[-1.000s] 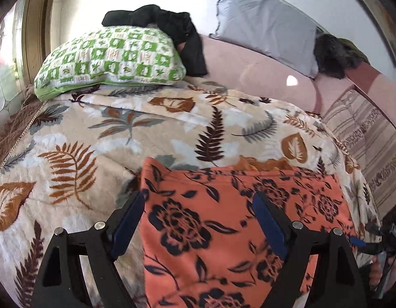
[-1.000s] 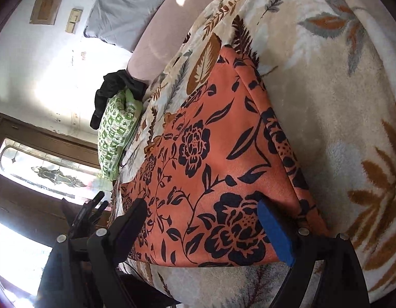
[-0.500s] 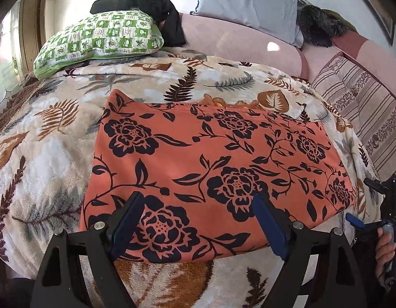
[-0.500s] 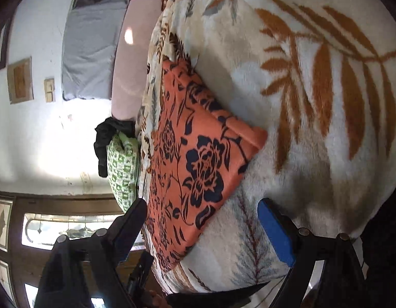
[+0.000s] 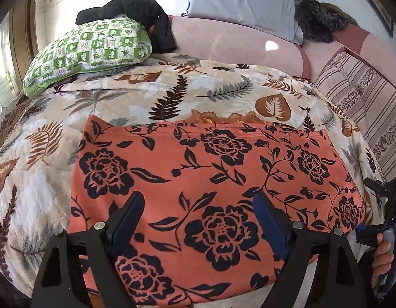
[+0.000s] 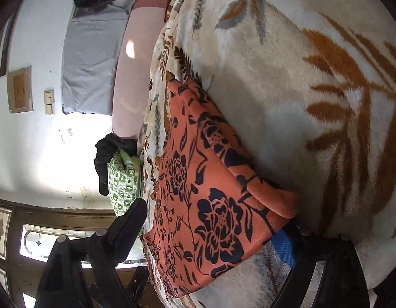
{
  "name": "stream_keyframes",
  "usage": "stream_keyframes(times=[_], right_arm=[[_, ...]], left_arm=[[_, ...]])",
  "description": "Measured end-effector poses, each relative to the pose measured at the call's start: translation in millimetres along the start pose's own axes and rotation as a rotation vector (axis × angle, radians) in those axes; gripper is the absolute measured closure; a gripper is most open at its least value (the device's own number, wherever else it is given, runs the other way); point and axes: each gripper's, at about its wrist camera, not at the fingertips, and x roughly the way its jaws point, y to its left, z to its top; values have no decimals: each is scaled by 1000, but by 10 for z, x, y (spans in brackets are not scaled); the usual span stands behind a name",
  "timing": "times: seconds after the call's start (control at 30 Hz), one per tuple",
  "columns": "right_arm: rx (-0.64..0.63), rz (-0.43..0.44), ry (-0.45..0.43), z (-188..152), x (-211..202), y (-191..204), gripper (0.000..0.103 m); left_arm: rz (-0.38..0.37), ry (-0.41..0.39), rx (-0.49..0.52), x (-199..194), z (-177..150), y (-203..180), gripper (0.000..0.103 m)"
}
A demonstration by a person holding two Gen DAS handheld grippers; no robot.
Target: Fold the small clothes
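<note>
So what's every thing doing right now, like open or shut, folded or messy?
Orange floral cloth: folded, lying flat on the bedspread.
Left gripper: open, over the cloth.
Right gripper: open, around the cloth's corner.
Green checked pillow: lying flat.
Black garment: crumpled on the pillow.
Leaf bedspread: spread out.

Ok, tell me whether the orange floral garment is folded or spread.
Folded: the orange floral garment shows stacked layers at its near corner and lies as a flat rectangle on the leaf-print blanket.
</note>
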Motion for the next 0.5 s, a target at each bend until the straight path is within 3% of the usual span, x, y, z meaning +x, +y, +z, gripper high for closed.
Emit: stream_keyframes(times=[0.17,0.27,0.37,0.5], right_arm=[[-137,-6,-22,-4,2,247,12],[-244,-56,-34,-34,53,384,12],[-297,-112,-18,-74,155,381,12],[-309,-121,-8,-97,196,365,12]], left_arm=[[49,44,-19,302,36,-123,16],[84,172,-2,615,-19,-147,17],[108,155,26,639,-52,-176,16],[103,163,21,645,-52,-163,16]])
